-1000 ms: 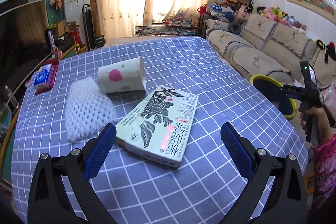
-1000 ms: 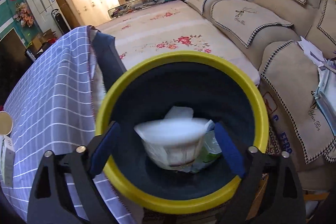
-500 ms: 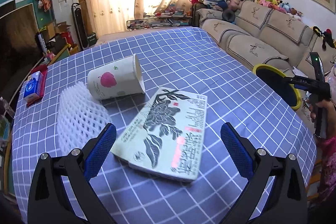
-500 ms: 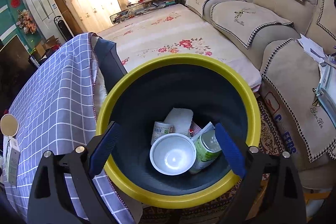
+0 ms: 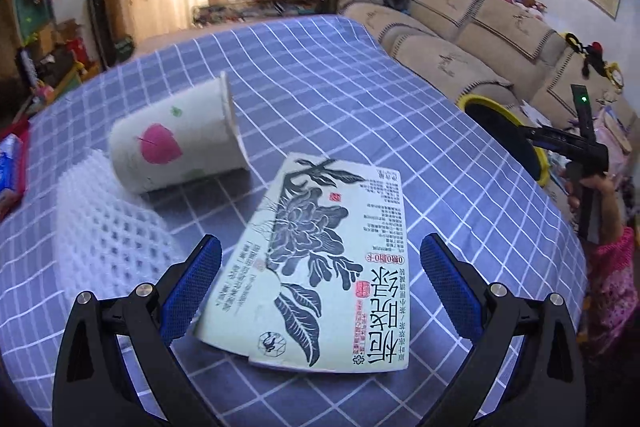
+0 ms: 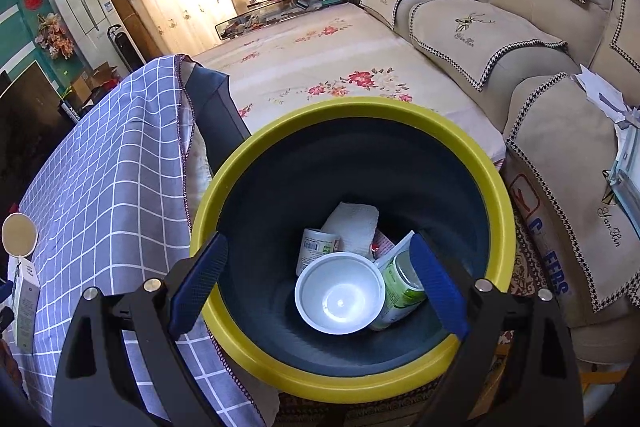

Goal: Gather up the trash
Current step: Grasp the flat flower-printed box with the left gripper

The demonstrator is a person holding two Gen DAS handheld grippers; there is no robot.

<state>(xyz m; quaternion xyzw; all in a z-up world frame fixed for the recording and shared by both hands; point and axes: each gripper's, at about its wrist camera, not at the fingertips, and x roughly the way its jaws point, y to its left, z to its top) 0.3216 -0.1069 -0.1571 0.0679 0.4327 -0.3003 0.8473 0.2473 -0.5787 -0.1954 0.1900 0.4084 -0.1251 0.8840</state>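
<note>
A pale green tea box (image 5: 320, 259) lies flat on the checked tablecloth (image 5: 360, 99), between the blue pads of my open left gripper (image 5: 320, 287). A white paper cup (image 5: 176, 143) with a pink leaf lies on its side behind it, beside a white foam net (image 5: 108, 239). My right gripper (image 6: 316, 291) is open and empty above the yellow-rimmed dark bin (image 6: 496, 187). In the bin lie a white bowl (image 6: 340, 293), a green bottle (image 6: 398, 287), a small tub (image 6: 316, 247) and white paper (image 6: 354, 223).
The bin (image 5: 532, 147) stands off the table's right edge, by the beige sofa (image 6: 500, 27). A blue tissue pack (image 5: 6, 167) lies at the table's left edge. A floral rug (image 6: 320, 67) covers the floor beyond the bin.
The white bowl has dropped from my right gripper and settled in the bin. My left gripper has moved closer to the tea box, which now sits between its fingers.
</note>
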